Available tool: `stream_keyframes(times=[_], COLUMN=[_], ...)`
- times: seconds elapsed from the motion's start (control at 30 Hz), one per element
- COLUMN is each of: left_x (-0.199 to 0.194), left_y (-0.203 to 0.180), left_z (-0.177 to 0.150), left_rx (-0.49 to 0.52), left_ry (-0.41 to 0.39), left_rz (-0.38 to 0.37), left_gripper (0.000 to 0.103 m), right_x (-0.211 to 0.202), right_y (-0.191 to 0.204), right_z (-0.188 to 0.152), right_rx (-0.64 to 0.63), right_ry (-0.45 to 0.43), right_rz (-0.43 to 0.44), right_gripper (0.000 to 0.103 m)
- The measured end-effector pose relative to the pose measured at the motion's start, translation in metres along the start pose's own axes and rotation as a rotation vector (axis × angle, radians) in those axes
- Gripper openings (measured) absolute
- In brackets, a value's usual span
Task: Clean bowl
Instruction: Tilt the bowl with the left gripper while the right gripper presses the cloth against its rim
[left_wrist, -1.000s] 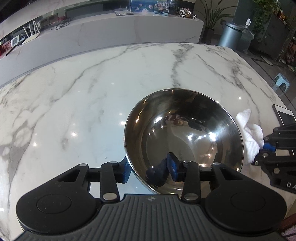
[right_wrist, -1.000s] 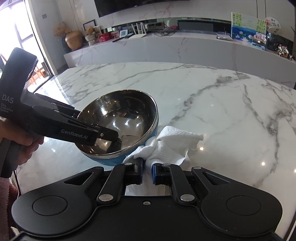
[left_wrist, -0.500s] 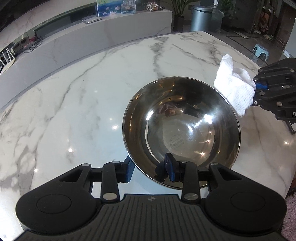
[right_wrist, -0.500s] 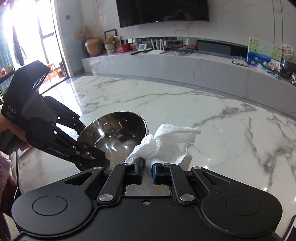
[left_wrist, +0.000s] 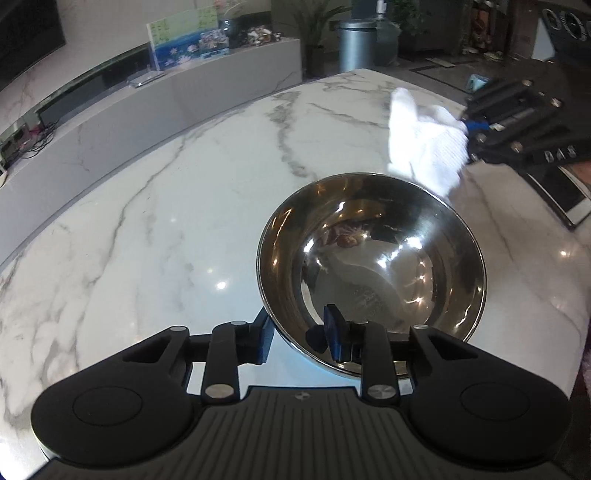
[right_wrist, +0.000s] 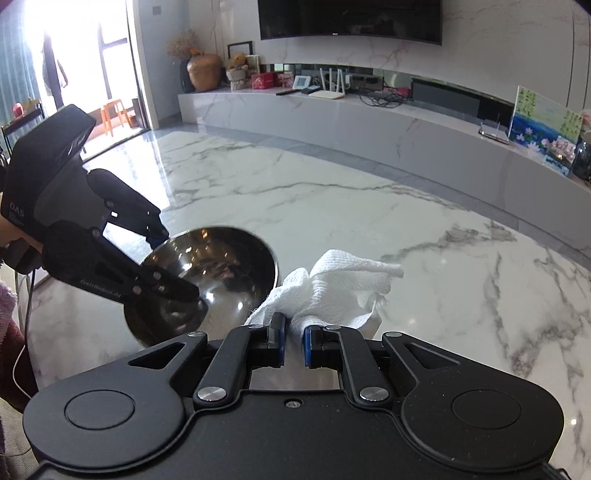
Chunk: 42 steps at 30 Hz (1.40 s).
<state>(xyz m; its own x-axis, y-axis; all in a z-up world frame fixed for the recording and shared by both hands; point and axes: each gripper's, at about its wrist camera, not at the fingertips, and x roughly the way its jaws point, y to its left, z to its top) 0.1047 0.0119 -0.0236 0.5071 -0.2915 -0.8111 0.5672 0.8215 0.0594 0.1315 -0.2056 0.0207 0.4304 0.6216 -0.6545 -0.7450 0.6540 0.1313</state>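
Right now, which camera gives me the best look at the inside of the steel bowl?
The left wrist view: it looks down into the bowl, showing the whole shiny interior and rim. In the right wrist view the bowl is tilted, and the left gripper covers part of it.

A glossy white marble table with grey veins carries a phone near its edge.

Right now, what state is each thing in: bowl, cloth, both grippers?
Steel bowl: tilted, empty, its rim between the left gripper's fingers.
White cloth: bunched, held above the marble table, outside the bowl.
Left gripper: jaws closing on the bowl's rim.
Right gripper: shut on the cloth.
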Motion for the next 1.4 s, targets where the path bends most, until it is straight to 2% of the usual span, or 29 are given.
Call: stream_keyframes(times=[0.1, 0.17, 0.3, 0.57, 1.0, 1.1, 1.23, 1.4], left_x=[0.001, 0.003, 0.005, 0.006, 0.009, 0.008, 0.008, 0.007], left_y=[0.002, 0.002, 0.0, 0.0, 0.002, 0.0, -0.003, -0.002], left_z=[-0.003, -0.002, 0.002, 0.004, 0.006, 0.005, -0.002, -0.011], left_rx=[0.003, -0.005, -0.004, -0.014, -0.02, -0.023, -0.024, -0.106], left_ry=[-0.007, -0.002, 0.001, 0.006, 0.011, 0.0, -0.054, -0.109], left_rz=[-0.026, -0.034, -0.024, -0.004, -0.004, 0.001, 0.019, 0.028], left_gripper=[0.027, 0.027, 0.025, 0.025, 0.025, 0.025, 0.027, 0.027], right_x=[-0.002, 0.0, 0.003, 0.007, 0.029, 0.034, 0.034, 0.036], right_y=[-0.006, -0.003, 0.006, 0.015, 0.019, 0.021, 0.02, 0.019], right_z=[-0.001, -0.002, -0.005, -0.008, -0.017, -0.02, -0.021, -0.02], right_rx=[0.013, -0.017, -0.078, -0.098, -0.115, -0.116, -0.093, -0.069], right_ry=[-0.02, -0.007, -0.003, 0.021, 0.13, 0.149, 0.15, 0.156], right_rz=[0.036, 0.03, 0.082, 0.056, 0.044, 0.043, 0.045, 0.041], right_gripper=[0.009, 0.009, 0.009, 0.009, 0.009, 0.009, 0.009, 0.009])
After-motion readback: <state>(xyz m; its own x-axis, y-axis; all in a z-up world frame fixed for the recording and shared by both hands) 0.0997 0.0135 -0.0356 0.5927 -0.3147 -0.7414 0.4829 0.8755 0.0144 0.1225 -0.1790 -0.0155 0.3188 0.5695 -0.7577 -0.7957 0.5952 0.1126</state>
